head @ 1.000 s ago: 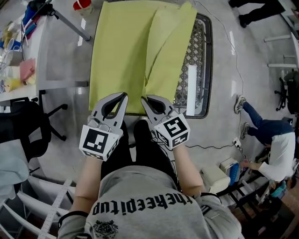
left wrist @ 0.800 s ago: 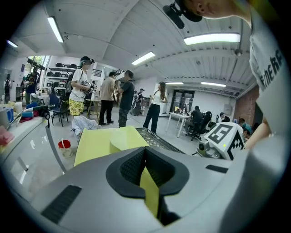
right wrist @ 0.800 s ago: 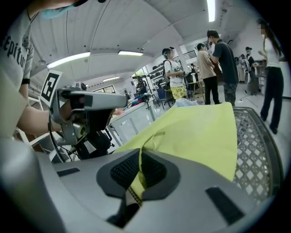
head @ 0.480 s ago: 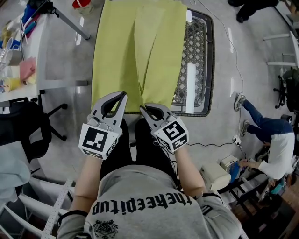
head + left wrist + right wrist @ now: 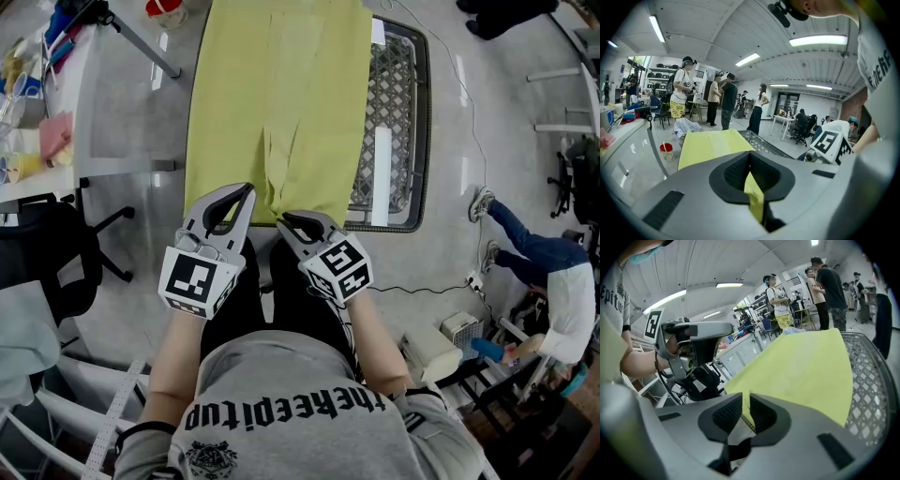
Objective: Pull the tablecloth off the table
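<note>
The yellow tablecloth [image 5: 281, 103] lies doubled over along the mesh bench [image 5: 398, 122], its near edge reaching the 2 grippers. The left gripper [image 5: 246, 195] has its jaws clamped on that edge, while the right gripper [image 5: 284, 221] has just been opening its jaws, leaving a narrow gap around the hem.

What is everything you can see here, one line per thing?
tablecloth: one, yellow-green, spread over the table, near edge at the claws
table: one, metal mesh top, bare to the right of the cloth
bucket: one, red, on the floor left of the table
chair: one, black, at left
person: one, low on the floor, far right
left claw: one, grey, shut on the tablecloth's edge
right claw: one, grey, jaws have just been opening, cloth hem between them
</note>
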